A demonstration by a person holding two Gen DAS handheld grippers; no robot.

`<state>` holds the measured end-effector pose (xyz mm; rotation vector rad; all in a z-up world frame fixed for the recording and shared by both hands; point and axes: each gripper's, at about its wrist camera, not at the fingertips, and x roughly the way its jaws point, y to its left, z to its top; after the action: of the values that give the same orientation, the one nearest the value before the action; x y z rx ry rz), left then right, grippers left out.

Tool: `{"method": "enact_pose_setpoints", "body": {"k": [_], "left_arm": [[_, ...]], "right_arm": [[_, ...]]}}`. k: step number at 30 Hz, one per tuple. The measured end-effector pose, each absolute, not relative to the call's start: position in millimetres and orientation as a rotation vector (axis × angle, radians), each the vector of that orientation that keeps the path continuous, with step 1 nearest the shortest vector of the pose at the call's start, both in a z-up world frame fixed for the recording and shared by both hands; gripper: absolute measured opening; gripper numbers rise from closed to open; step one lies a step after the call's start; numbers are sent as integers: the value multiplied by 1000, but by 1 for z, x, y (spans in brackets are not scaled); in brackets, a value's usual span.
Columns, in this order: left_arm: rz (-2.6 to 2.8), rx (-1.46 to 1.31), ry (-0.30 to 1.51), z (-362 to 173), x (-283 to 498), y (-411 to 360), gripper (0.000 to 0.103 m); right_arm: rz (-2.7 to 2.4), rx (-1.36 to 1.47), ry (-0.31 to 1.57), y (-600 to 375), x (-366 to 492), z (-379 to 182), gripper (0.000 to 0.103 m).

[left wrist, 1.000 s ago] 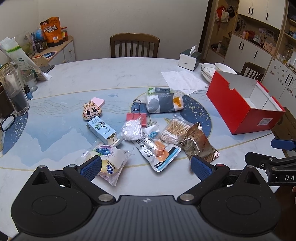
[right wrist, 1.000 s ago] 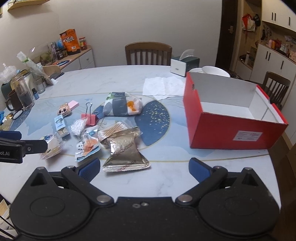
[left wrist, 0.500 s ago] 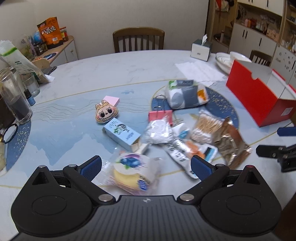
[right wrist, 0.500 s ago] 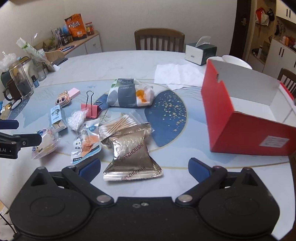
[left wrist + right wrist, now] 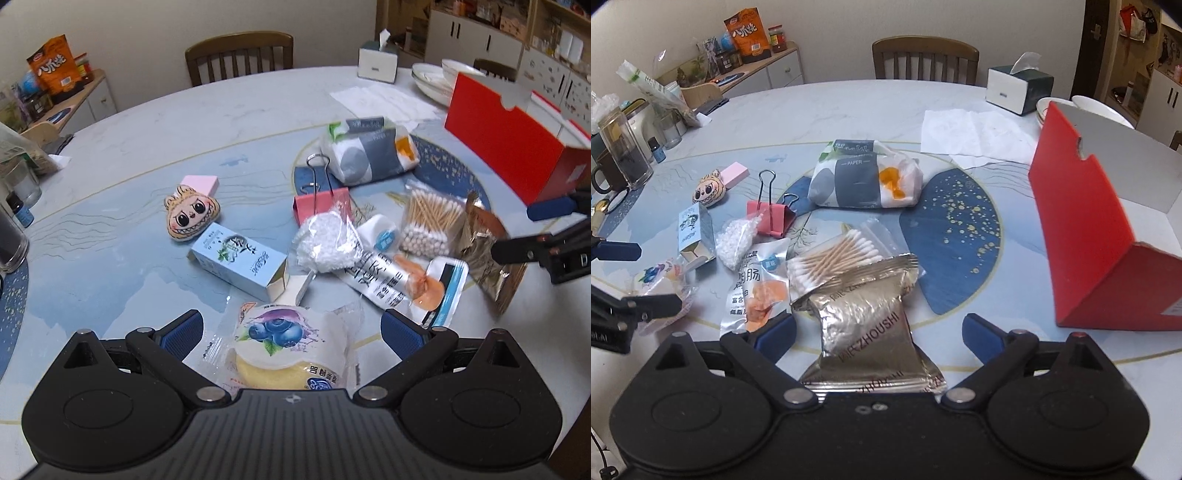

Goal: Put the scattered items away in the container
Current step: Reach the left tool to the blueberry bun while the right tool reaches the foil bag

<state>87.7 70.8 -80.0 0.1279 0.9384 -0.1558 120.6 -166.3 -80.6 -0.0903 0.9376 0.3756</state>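
Both grippers lowered: left gripper (image 5: 291, 334) wide, straddling blueberry cake (image 5: 284, 350); right gripper (image 5: 879, 332) closing around foil packet (image 5: 871, 332).

A clear wrapped blueberry cake (image 5: 291, 347) lies flat between the open fingers of the left gripper (image 5: 291, 332). A crinkly silver snack bag (image 5: 871, 328) lies flat between the closing fingers of the right gripper (image 5: 879, 332), not pinched. The open red cardboard box (image 5: 1086, 236) stands far to that gripper's right.

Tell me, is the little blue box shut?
No, open. The blue box lies on its side with its end flap folded out.
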Motion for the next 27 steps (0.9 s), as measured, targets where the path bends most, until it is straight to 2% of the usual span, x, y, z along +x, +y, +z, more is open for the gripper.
{"method": "enact_pose_setpoints", "body": {"k": [10,14,19,25,27], "left_arm": [[-149,129,991,-101,99,81,103],[-155,107,991,-103,100,85,101],[-164,96,988,-103,99,86,91],[-181,78,964,-97,94,88,79],[-193,76,955,-95,92,88,70]], "right_arm": [[371,-108,977,-159,138,-97,94],[375,-111,994,-157,140,-101,87],[378,-116,1003,-154,142,-104,80],[386,-111,1019,-149,140,-104,64],[378,-111,1020,-148,139,-102,62]]}}
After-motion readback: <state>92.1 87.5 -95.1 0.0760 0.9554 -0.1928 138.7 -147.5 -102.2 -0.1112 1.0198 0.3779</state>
